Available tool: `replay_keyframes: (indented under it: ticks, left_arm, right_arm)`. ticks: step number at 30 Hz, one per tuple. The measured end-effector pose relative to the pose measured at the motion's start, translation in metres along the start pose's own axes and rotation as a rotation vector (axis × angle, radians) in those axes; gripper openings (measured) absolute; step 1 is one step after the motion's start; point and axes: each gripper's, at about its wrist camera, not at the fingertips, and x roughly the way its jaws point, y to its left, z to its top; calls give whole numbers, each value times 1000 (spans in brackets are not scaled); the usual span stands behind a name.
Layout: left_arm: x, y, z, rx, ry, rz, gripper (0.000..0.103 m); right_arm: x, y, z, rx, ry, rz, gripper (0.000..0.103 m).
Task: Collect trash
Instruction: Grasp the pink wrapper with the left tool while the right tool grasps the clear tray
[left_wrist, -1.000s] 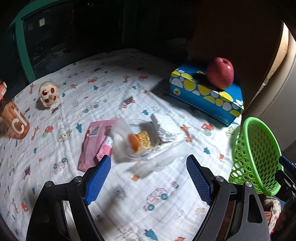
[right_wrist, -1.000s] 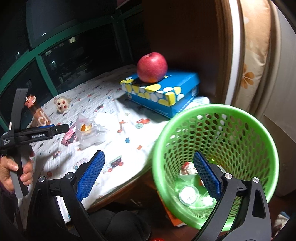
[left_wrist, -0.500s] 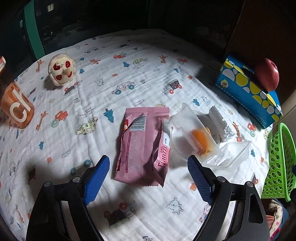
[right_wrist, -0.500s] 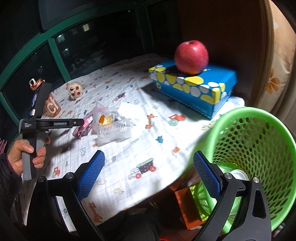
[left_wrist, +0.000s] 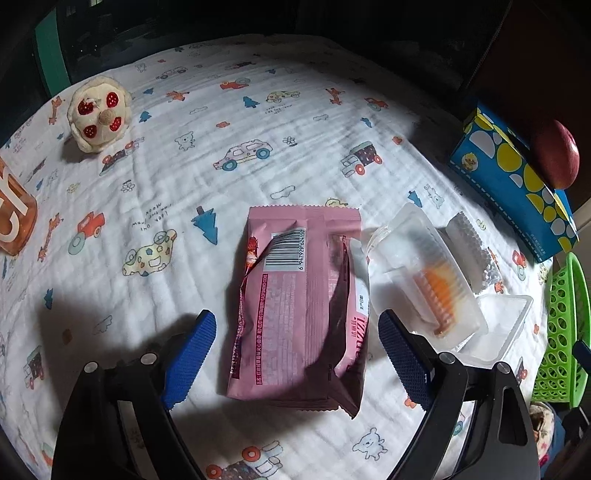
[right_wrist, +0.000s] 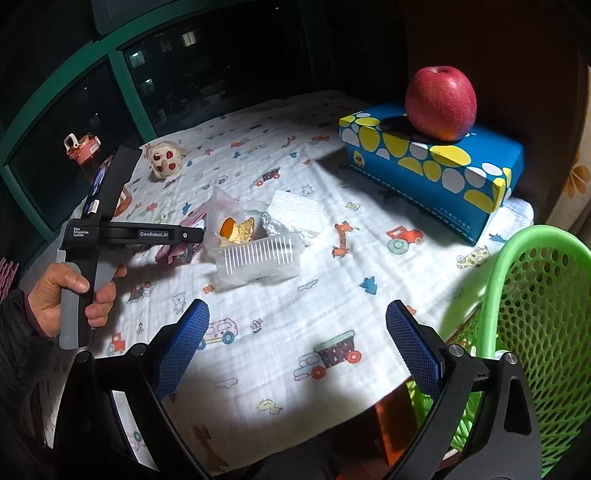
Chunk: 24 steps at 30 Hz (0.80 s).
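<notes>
A torn pink snack wrapper (left_wrist: 295, 306) lies flat on the printed cloth. My left gripper (left_wrist: 295, 360) hangs open just above it, a blue pad on either side of the wrapper's near end, neither touching it. To its right sit a clear plastic tray with orange peel (left_wrist: 421, 280) and a white foam piece (left_wrist: 472, 251). My right gripper (right_wrist: 295, 350) is open and empty over the cloth's front edge. The green mesh basket (right_wrist: 535, 295) stands just to its right, off the table. The tray (right_wrist: 258, 254) and foam (right_wrist: 291, 218) lie ahead of it.
A blue and yellow tissue box (right_wrist: 432, 162) with a red apple (right_wrist: 439, 103) on top stands at the back right. A plush toy (left_wrist: 98, 118) and an orange bottle (left_wrist: 14, 221) are at the far left. A hand (right_wrist: 70, 291) holds the left gripper's handle.
My left gripper has moved left and down, from facing the clear tray to straddling the pink wrapper. My right gripper has swung from over the basket to above the cloth's front edge.
</notes>
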Motion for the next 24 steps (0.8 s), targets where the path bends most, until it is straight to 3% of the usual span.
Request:
replay_keyframes:
  ticks: [4, 5, 12, 24]
  left_arm:
    - [-1, 5, 0, -20, -11, -45, 77]
    - [-1, 6, 0, -19, -9, -45, 70]
    - [-2, 2, -5, 36, -25, -13, 52]
    - [-15, 12, -10, 38, -37, 7, 42]
  right_arm:
    - [12, 6, 3, -11, 17, 16, 95]
    - [15, 8, 4, -17, 20, 20, 95]
    - [40, 16, 12, -27, 47, 44, 95]
    - [79, 27, 25, -61, 81, 24, 97]
